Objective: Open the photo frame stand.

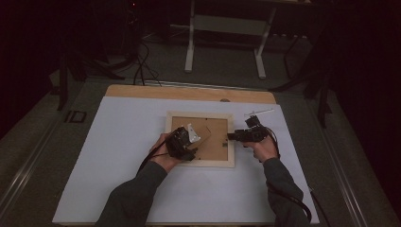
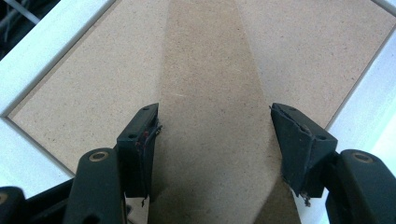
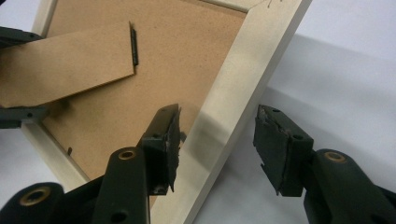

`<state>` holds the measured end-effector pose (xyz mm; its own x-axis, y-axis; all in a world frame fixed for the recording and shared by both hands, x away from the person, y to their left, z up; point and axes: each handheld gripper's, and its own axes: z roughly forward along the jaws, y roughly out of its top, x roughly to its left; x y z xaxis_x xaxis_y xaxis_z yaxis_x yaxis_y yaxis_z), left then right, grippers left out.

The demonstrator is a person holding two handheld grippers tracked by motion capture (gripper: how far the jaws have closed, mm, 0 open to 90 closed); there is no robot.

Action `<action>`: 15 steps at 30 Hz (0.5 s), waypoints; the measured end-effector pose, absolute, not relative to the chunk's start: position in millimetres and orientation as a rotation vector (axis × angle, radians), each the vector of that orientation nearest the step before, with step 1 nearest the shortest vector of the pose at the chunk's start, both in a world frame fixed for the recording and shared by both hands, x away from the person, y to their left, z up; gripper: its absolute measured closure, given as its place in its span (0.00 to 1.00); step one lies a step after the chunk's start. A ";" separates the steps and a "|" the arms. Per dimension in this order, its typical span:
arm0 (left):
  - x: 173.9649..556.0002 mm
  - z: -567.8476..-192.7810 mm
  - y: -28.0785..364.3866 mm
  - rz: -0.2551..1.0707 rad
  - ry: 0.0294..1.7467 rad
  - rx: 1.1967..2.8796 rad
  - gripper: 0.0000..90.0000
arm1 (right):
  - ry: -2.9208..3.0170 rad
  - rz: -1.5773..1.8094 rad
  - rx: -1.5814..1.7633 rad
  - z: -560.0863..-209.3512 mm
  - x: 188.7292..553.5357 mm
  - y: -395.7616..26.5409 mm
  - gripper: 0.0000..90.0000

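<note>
Dim room, dark floor, white desk legs at the back. Table has a wood edge and a white sheet over it. Frame lies face-down mid-sheet, brown backboard up, with its stand flap lifted. Left gripper is over the backboard, jaws apart on both sides of the flap; can't tell if the pads press it. Right gripper has jaws apart astride the frame's right rail, one pad at its inner edge, the other clear. Likely light, stiff wood; thin flap bends easily, hinge weak, maybe glass underneath. Best hold: the rail, not the flap. Smooth sheet, so it may slide.
</note>
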<state>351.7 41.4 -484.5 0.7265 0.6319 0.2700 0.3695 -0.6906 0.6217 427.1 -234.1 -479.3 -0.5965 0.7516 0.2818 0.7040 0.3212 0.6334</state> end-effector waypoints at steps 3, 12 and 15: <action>349.8 -485.2 41.1 0.664 0.752 2.381 0.42 | 2.515 1.136 1.380 -478.8 429.2 -232.5 0.56; 340.2 -485.4 40.0 0.761 0.700 2.355 0.42 | 2.562 1.119 1.402 -477.9 437.5 -231.0 0.56; 337.5 -485.5 38.9 0.791 0.688 2.349 0.42 | 2.577 1.162 1.411 -479.0 439.6 -232.6 0.55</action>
